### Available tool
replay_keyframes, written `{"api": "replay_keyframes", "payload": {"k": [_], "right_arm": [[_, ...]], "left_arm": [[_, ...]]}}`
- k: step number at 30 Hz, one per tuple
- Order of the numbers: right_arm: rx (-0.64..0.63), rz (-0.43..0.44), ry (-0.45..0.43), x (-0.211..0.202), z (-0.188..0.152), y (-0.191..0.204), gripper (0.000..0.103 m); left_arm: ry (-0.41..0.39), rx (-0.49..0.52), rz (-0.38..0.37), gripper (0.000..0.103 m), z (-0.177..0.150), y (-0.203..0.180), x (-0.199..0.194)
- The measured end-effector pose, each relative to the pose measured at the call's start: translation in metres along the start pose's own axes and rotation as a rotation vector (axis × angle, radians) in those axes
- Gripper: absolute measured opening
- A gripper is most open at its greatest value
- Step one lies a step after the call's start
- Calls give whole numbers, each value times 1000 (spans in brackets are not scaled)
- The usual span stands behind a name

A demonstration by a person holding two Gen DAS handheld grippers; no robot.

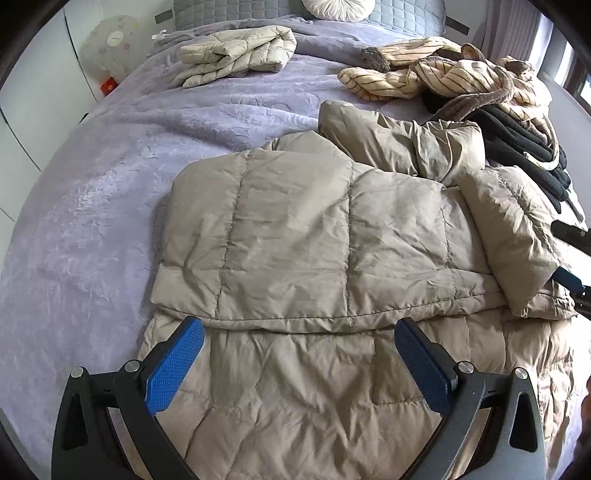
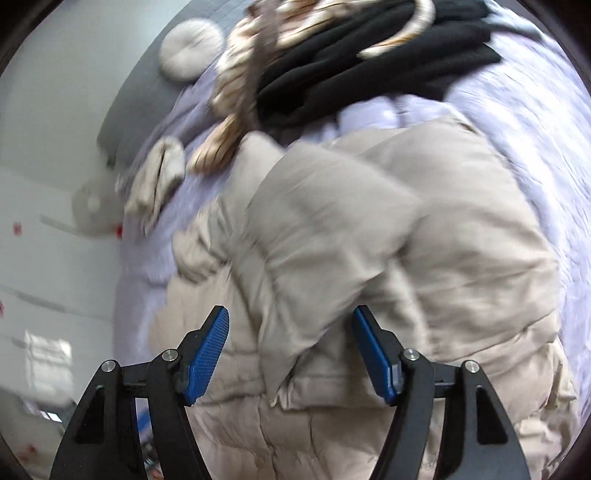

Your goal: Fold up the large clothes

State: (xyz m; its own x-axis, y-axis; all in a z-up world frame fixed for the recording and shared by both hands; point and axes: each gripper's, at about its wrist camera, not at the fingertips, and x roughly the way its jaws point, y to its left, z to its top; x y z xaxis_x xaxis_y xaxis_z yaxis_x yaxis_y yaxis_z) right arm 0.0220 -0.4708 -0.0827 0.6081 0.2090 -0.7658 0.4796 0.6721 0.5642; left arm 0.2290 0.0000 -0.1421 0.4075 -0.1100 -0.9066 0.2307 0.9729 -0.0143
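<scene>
Both blue-padded grippers hang spread and empty over the near hem of the tan puffer jacket (image 1: 295,229) on the bed (image 1: 92,184): left gripper (image 1: 299,365) nearest its folded edge, right gripper (image 2: 290,354) above the loose sleeve.

A bedroom in a home. A wide bed (image 1: 92,155) under a lilac plush blanket fills the left wrist view, with grey quilted pillows (image 1: 406,13) and a round white cushion (image 1: 338,7) against the head end at 12 o'clock. Clothes lie about on it: a folded cream puffer jacket (image 1: 236,55) at 11 o'clock, a striped fleece garment (image 1: 443,74) at 1 o'clock, black clothing (image 1: 524,147) at 2 o'clock. White cupboard doors (image 1: 40,92) stand at 10 o'clock
</scene>
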Motion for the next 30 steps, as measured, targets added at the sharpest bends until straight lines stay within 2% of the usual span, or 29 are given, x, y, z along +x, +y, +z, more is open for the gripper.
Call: {"api": "replay_keyframes", "payload": {"k": [1, 2, 3, 5, 6, 8, 10, 15, 18, 21, 22, 23, 25, 27, 30], "right_arm": [[28, 26, -3, -1, 3, -5, 65], [58, 50, -1, -1, 5, -9, 51], [76, 64, 2, 1, 7, -12, 43], [90, 79, 2, 8, 9, -11, 19], [88, 84, 1, 10, 9, -10, 12], [66, 91, -7, 9, 10, -5, 9], [-8, 98, -12, 11, 11, 11, 9], [-265, 105, 23, 21, -5, 70, 9], [-445, 103, 100, 41, -31, 111, 9], [-514, 61, 196, 68, -54, 129, 15], [-519, 48, 222, 75, -58, 130, 29], [-518, 39, 248, 82, -62, 131, 52], [-505, 19, 276, 87, -67, 129, 74], [-494, 17, 276, 78, -67, 124, 74], [-450, 15, 285, 60, -64, 103, 74]], "left_arm": [[-2, 0, -3, 103, 0, 0, 0], [-3, -1, -7, 103, 0, 0, -1], [-4, -3, -9, 103, 0, 1, -1], [-4, 2, -1, 103, 0, 1, -1], [-2, 6, 2, 103, 0, 1, 0], [-3, 5, 0, 103, 0, 3, 0], [-8, -13, -26, 103, 2, 7, -2], [-26, -112, -183, 103, 13, 30, -5], [-54, -189, -285, 103, 21, 48, -9], [-52, -254, -395, 103, 28, 62, -8], [-46, -270, -433, 103, 30, 65, -7], [-41, -282, -465, 103, 31, 66, -7], [-22, -307, -539, 103, 33, 67, -2], [9, -307, -600, 103, 37, 63, 7], [59, -275, -614, 103, 38, 49, 23]]}}
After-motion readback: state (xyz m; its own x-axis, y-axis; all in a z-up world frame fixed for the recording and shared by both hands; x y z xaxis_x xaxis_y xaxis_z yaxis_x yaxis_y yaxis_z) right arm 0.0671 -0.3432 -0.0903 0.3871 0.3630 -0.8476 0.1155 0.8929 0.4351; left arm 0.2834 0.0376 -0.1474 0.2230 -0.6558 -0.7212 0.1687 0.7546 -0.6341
